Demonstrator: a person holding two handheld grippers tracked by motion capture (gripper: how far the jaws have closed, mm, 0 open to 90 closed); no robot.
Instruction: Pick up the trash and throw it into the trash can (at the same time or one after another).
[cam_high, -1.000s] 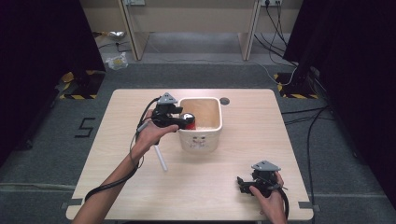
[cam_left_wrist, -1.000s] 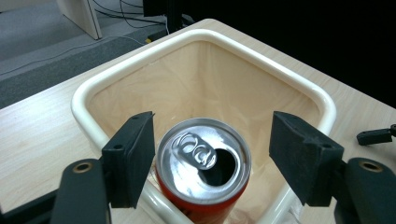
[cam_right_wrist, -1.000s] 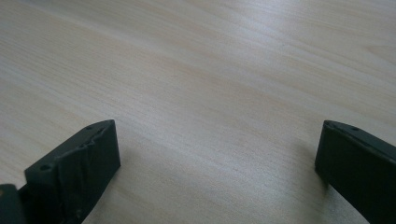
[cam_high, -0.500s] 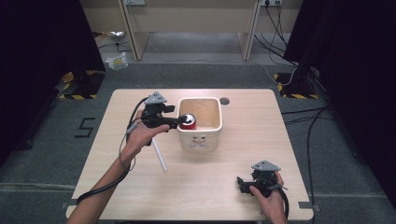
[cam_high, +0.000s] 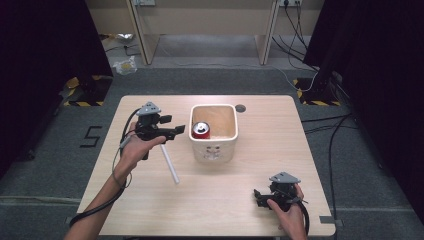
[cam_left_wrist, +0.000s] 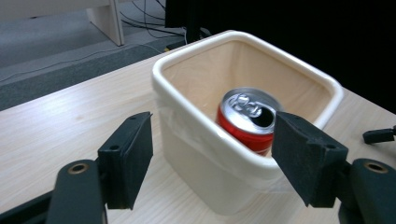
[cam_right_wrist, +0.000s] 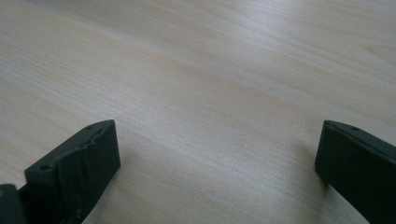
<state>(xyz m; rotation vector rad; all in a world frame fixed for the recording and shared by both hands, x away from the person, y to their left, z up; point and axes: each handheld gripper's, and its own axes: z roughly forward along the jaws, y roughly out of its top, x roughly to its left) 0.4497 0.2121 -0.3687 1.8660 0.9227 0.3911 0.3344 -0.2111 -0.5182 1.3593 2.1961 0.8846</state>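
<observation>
Left gripper (cam_high: 172, 131) beside bin (cam_high: 214, 150), jaws apart, empty.
Forearm angled from table's near-left corner; red can (cam_high: 201, 130) in bin; right gripper (cam_high: 260, 196) near front-right edge, jaws apart.

Wooden table (cam_high: 240, 210) bears cream bin (cam_high: 214, 150) and white tube (cam_high: 169, 163).

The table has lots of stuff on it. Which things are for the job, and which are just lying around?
For the job:
- red can, standing inside the bin
- cream bin
- left tongs, open beside the bin

Just lying about:
- white stick on the table
- right tongs, open, resting near the front edge
</observation>
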